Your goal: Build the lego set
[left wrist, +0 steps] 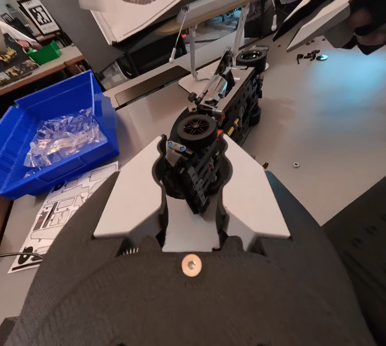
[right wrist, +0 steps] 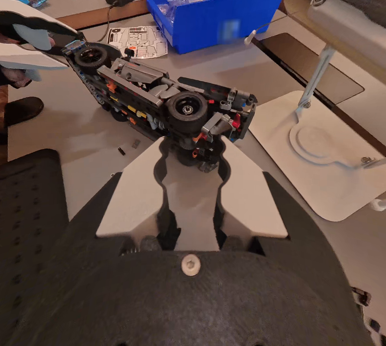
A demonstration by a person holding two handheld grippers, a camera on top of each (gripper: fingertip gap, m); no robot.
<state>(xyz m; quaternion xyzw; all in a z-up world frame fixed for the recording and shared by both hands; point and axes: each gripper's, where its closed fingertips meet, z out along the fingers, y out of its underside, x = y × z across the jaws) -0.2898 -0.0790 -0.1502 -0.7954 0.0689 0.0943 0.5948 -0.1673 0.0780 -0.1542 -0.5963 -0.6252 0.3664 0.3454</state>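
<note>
A dark grey and black lego car (left wrist: pixel 229 101) lies tipped on its side on the grey table, wheels facing up and sideways. My left gripper (left wrist: pixel 193 143) is shut on its front end, just below a front wheel. In the right wrist view the car (right wrist: pixel 135 93) runs from upper left to centre, with the left gripper (right wrist: pixel 75 51) on its far end. My right gripper (right wrist: pixel 192 141) has its tips closed around the lower rear, under the rear wheel. The right gripper also shows in the left wrist view (left wrist: pixel 281 44), at the far end of the car.
A blue bin (left wrist: pixel 62 106) with clear bags stands left of the car, and a sticker sheet (left wrist: pixel 58 206) lies beside it. An open instruction book (left wrist: pixel 167 1) rests on a metal stand with a flat base (right wrist: pixel 323 158). Small loose parts (left wrist: pixel 309 56) (right wrist: pixel 121 151) lie on the table.
</note>
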